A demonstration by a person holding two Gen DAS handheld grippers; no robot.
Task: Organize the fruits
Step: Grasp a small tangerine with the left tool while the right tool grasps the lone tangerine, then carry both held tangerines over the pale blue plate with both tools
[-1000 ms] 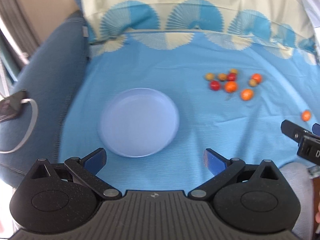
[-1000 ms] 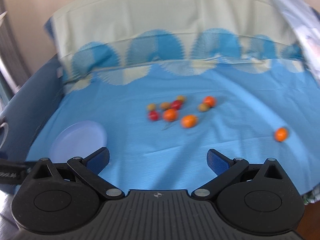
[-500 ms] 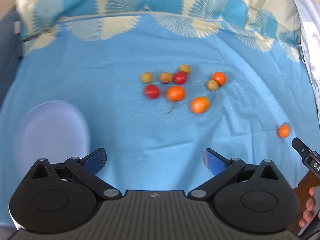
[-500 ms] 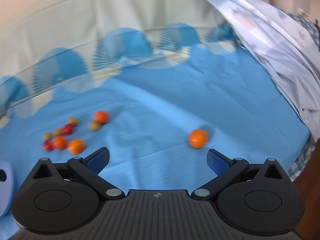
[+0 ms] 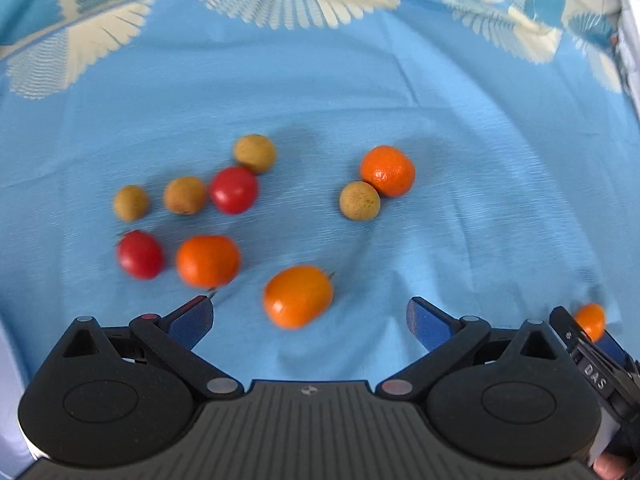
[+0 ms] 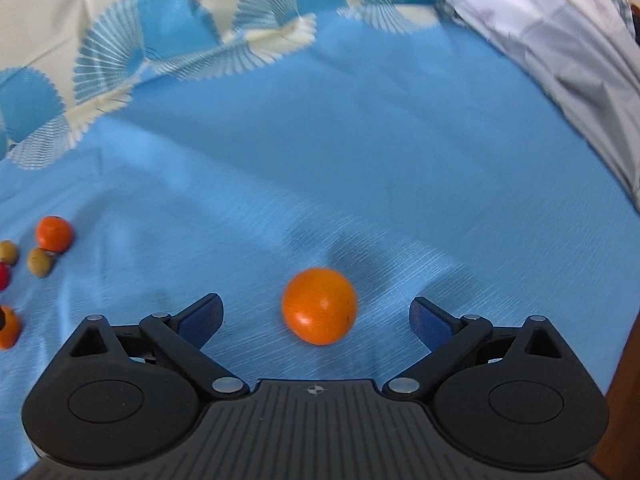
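Several small fruits lie on the blue cloth [image 5: 460,120]. In the left wrist view my left gripper [image 5: 310,320] is open, its jaws either side of an orange fruit [image 5: 298,296]. Beyond lie another orange fruit [image 5: 208,261], two red ones [image 5: 140,255] [image 5: 233,190], several tan ones such as [image 5: 359,201], and an orange fruit [image 5: 387,171]. In the right wrist view my right gripper [image 6: 318,320] is open around a lone orange fruit [image 6: 319,306], which also shows in the left wrist view [image 5: 590,320] beside the right gripper's body.
The cloth's fan-patterned border [image 6: 180,60] runs along the back. A pale folded sheet [image 6: 560,40] lies at the right. A brown edge [image 6: 624,400] marks the cloth's right end. The fruit cluster [image 6: 44,248] sits at the left in the right wrist view.
Both grippers have moved forward and down. The left has swung right off the plate to the fruit cluster. The right has swung right to the lone orange fruit. Both jaws stay open.
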